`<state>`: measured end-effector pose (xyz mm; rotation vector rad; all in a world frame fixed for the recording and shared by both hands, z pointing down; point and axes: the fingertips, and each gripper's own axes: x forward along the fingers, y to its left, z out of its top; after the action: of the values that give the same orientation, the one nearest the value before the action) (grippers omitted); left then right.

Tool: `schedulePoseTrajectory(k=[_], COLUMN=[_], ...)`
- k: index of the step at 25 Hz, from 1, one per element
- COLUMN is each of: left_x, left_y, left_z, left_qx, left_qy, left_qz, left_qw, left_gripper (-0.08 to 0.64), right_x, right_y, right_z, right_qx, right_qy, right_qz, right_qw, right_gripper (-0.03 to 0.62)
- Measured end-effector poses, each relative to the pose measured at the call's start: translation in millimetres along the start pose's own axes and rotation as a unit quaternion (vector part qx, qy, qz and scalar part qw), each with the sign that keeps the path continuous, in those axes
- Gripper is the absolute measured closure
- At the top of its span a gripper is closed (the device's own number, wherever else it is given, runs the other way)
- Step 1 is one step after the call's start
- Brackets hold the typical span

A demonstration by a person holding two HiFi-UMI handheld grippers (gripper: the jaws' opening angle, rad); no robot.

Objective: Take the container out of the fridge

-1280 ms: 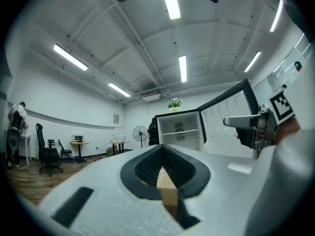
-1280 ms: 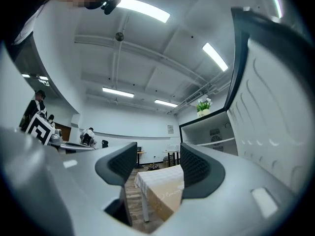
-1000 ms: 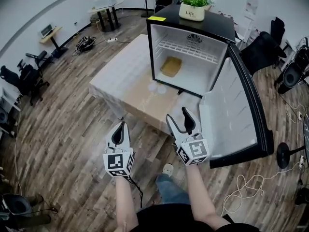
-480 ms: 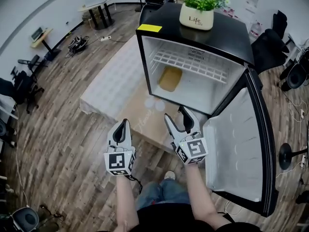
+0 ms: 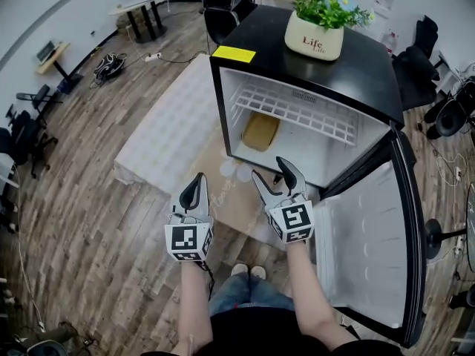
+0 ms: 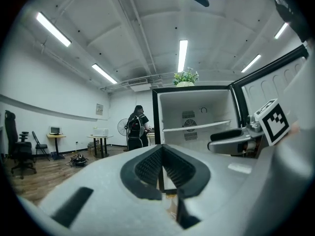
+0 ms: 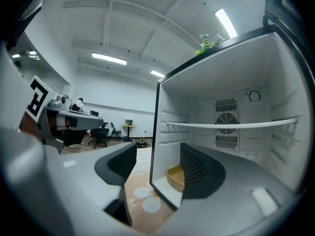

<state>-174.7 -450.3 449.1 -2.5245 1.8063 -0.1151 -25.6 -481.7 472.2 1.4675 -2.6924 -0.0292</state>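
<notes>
Fridge [image 5: 371,65] is seen with its door [image 5: 367,251] swung wide open to the right. Container [image 5: 261,130] (tan, shallow, rectangular) is located on the fridge floor, back left, under the wire shelf [image 5: 293,113]. Nothing is touching it. Right gripper [image 5: 272,175] is held just in front of the open compartment with its jaws spread wide and nothing between the pads. In the right gripper view the container is framed between the jaws, well beyond them. Left gripper [image 5: 197,187] is held to its left over the beige platform [image 5: 163,124], jaws pressed together, nothing gripped. A potted plant [image 5: 315,35] and a yellow sticker [image 5: 233,53] are noted on the fridge top.
</notes>
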Motion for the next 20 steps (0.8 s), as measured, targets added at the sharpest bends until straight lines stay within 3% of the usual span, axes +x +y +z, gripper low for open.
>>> schedulePoseTrajectory(k=[6,11,14,18,20], left_x=[32,46,52,56,56], left_y=[-1,-3,-4,3,4], left_z=[-9,-21,-27,-29,-30], left_qx=[-0.014,-0.019,-0.022,-0.027,-0.029], left_qy=[0.009,0.02,0.024,0.026,0.029], left_qz=[-0.022,-0.034,-0.039,-0.033,-0.033], left_qw=[0.9996,0.999,0.9987,0.9987,0.9986], left_gripper=[0.555,0.555,0.555,0.555,0.555], right_x=[31,60,76,97,105], right_y=[-10,-7,-5,-7,-14], right_z=[-25,-56,-78,-114,-129], right_qx=[-0.048,-0.153,-0.227,-0.323,-0.349], right_qy=[0.062,0.14,0.187,0.266,0.296], right_qz=[0.007,0.038,0.063,0.097,0.1], right_qw=[0.997,0.977,0.954,0.903,0.884], right_gripper=[0.324,0.324,0.324,0.324,0.327])
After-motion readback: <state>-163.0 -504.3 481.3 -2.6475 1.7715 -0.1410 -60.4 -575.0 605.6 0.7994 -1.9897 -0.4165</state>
